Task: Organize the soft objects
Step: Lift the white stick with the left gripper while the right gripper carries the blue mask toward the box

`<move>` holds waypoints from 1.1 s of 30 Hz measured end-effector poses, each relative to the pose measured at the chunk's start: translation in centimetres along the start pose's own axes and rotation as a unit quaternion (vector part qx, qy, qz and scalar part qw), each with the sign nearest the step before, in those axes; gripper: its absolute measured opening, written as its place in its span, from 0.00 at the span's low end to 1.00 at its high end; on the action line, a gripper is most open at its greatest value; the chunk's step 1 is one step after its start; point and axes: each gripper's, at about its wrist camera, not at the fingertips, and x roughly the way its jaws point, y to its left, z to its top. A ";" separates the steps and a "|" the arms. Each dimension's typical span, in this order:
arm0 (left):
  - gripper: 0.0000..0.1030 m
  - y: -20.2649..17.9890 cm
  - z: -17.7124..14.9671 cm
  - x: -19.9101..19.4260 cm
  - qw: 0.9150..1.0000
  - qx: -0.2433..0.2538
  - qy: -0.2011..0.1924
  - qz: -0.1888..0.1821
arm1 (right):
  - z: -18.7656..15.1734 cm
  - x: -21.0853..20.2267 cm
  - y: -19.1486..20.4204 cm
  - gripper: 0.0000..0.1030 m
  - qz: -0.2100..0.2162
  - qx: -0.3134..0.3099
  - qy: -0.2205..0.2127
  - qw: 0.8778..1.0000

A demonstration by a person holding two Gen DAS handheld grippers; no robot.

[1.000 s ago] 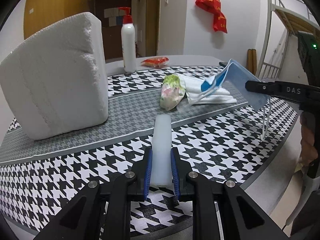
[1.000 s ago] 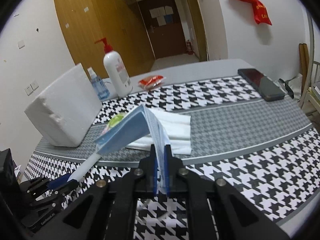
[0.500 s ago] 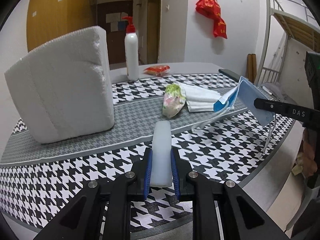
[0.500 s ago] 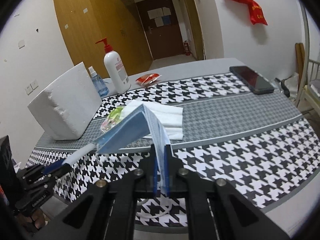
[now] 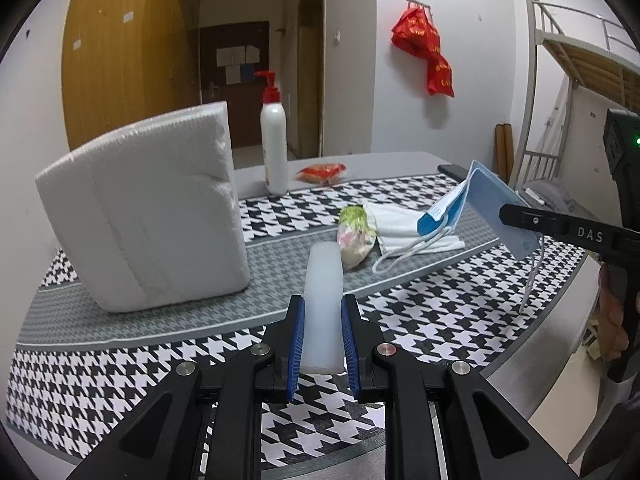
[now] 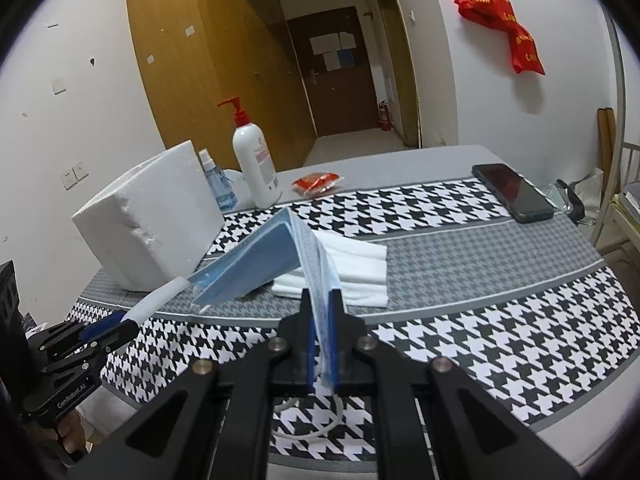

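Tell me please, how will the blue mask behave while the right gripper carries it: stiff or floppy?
Probably floppy: the mask bends over where the right gripper pinches it. Its ear loop dangles, so it may snag. It looks light and thin, so it could slip out.

The bench (image 6: 460, 264) wears a matt woven cloth in black-and-white houndstooth with a finer grey band. The big white foam block (image 5: 148, 208) looks grainy and rough, crumbled along one edge. The translucent white waxy bar (image 5: 323, 280) has a smooth, dull surface, pinched between the ribbed blue rubbery pads of the matt black plastic left claw (image 5: 323, 340). The pale blue pleated face mask (image 6: 280, 264) is soft non-woven fabric. The folded white towels (image 6: 352, 276) look ribbed and fluffy. The white pump bottle (image 6: 256, 160) is smooth glossy plastic, the black phone (image 6: 512, 192) shiny glass.
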 end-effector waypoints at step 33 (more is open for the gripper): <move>0.19 1.2 5.7 -2.1 0.998 0.012 -0.064 -0.004 | 3.9 -2.3 3.3 0.08 0.010 -0.020 -0.056 0.998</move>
